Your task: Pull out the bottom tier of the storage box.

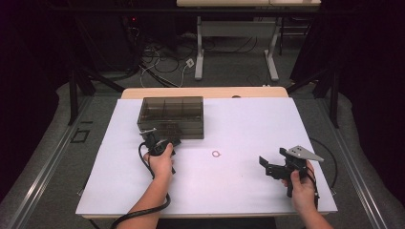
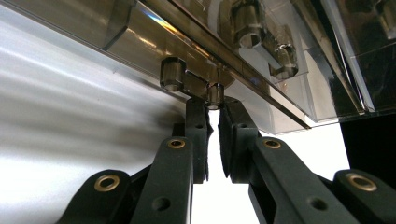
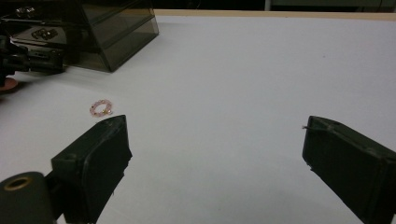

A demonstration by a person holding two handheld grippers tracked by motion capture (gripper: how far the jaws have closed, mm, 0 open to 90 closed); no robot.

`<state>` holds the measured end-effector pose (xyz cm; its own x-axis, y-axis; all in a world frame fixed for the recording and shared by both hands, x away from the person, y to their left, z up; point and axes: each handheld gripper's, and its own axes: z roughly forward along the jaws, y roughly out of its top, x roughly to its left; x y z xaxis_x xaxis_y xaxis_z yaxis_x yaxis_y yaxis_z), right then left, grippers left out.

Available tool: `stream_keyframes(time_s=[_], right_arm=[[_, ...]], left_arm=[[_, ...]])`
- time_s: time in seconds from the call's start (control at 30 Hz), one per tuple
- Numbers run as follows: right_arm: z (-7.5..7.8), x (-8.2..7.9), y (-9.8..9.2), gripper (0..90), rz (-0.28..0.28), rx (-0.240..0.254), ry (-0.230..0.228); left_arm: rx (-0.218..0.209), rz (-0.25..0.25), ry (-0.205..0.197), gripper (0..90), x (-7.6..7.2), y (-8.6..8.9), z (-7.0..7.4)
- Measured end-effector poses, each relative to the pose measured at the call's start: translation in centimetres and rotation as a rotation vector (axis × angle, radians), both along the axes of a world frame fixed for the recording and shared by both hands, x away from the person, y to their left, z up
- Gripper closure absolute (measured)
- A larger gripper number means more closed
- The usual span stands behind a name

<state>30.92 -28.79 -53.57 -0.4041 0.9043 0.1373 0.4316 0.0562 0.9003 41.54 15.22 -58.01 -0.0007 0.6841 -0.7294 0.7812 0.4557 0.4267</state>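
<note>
Box [image 1: 172, 116], a smoke-tinted clear plastic case with compartments, is set on the far left part of the white table [image 1: 248, 124], its long side facing the person. Its lid is seen lying closed in the high view. The left gripper [image 1: 154, 139] is held at the near front edge of the box, towards its left end, with the left hand [image 1: 161, 160] wrapped around the handle just behind it. In the left gripper view the jaws are drawn narrow, only a slim gap being left between them, and their tips are placed right under a small round knob of the clasp [image 2: 215, 93] on the box's front wall. Whether the pads actually pinch that knob cannot be told; contact at the tips is suggested, nothing more. Small items are made out dimly through the tinted wall, too blurred to be named.

A small pinkish ring [image 1: 216, 153] is left lying on the bare table, near the middle, to the right of the left hand and well apart from the box.

The right gripper [image 1: 271, 167] is held low over the near right part of the table by the right hand [image 1: 302, 188]. Its jaws are spread wide, with nothing between them; the ring is seen beyond its left jaw in the right gripper view.
</note>
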Motion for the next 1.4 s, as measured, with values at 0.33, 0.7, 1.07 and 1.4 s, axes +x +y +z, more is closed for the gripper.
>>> stream_keyframes(time_s=[0.33, 0.7, 1.07, 1.4], right_arm=[[0.0, 0.0, 0.0, 7.2, 0.003, -0.003, -0.003], [0.0, 0.0, 0.1, 7.3, 0.001, -0.005, -0.001], [0.0, 0.0, 0.2, 7.3, 0.006, -0.004, 0.001], [-0.1, 0.0, 0.2, 7.2, 0.005, -0.004, 0.004]], left_arm=[[-0.009, 0.001, 0.0, 82.2, -0.5, 0.0, 0.0], [-0.015, 0.002, -0.002, 82.2, -0.8, 0.0, -0.1], [-0.02, -0.004, 0.0, 82.3, -1.3, 0.1, -0.1], [-0.029, -0.008, 0.003, 82.2, -1.8, 0.2, -0.2]])
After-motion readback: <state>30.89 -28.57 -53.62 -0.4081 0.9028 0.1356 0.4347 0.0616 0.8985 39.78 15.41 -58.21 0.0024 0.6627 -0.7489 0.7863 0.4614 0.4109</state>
